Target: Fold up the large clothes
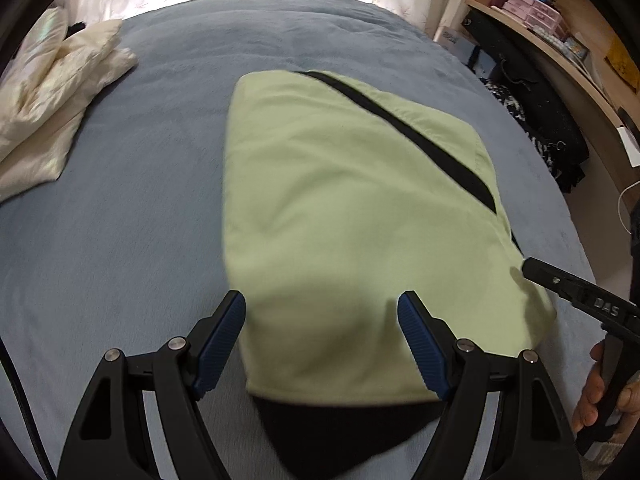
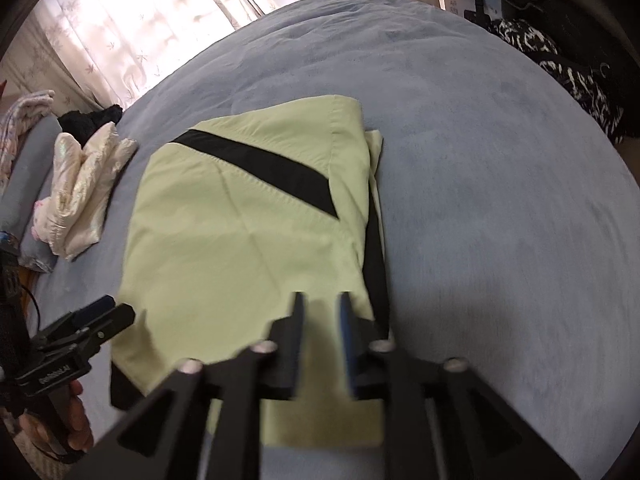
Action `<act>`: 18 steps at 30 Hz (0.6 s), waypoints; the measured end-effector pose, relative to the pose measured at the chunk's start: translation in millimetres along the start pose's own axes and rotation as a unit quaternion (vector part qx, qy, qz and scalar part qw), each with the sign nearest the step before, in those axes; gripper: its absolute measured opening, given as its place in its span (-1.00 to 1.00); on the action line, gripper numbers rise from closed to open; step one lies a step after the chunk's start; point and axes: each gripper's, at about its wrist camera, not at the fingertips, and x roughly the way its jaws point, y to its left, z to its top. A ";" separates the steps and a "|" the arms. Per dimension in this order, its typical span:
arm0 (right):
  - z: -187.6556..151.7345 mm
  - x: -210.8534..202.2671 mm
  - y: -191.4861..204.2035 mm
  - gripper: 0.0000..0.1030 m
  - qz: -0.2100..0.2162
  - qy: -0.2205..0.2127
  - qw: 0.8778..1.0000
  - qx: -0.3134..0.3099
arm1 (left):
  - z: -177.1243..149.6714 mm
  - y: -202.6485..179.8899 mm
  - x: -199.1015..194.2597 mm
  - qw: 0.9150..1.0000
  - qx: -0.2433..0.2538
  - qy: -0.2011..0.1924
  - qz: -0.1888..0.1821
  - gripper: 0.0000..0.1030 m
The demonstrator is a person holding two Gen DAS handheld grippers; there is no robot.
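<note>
A light green garment with black stripes lies folded into a rough rectangle on the blue bedspread. My left gripper hangs over its near edge, blue pads wide apart and gripping nothing. In the right wrist view the same garment fills the middle. My right gripper is above its near right corner, with a narrow gap between the fingers and green cloth showing through that gap. The pads do not press on the cloth. Each gripper shows in the other's view: the right gripper at the garment's right edge, the left gripper at its left edge.
A cream folded garment lies at the bed's far left, seen as cream cloth in the right view. Black bags and a shelf with pink boxes stand along the right. Sheer curtains hang behind. A person's hand holds the right gripper.
</note>
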 end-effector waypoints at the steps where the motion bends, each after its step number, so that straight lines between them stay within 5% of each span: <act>1: -3.8 -4.5 1.3 -0.23 -0.002 -0.001 1.000 0.000 | -4.3 1.9 -3.6 1.000 -0.004 0.002 -0.002 0.49; 9: -32.8 -27.8 7.9 0.07 -0.005 0.022 1.000 -0.009 | -35.4 20.6 -28.9 0.999 -0.047 0.008 -0.027 0.62; 18: -52.8 -33.7 0.8 0.07 -0.006 0.038 0.999 -0.009 | -49.4 35.8 -37.3 0.998 -0.046 0.039 -0.007 0.62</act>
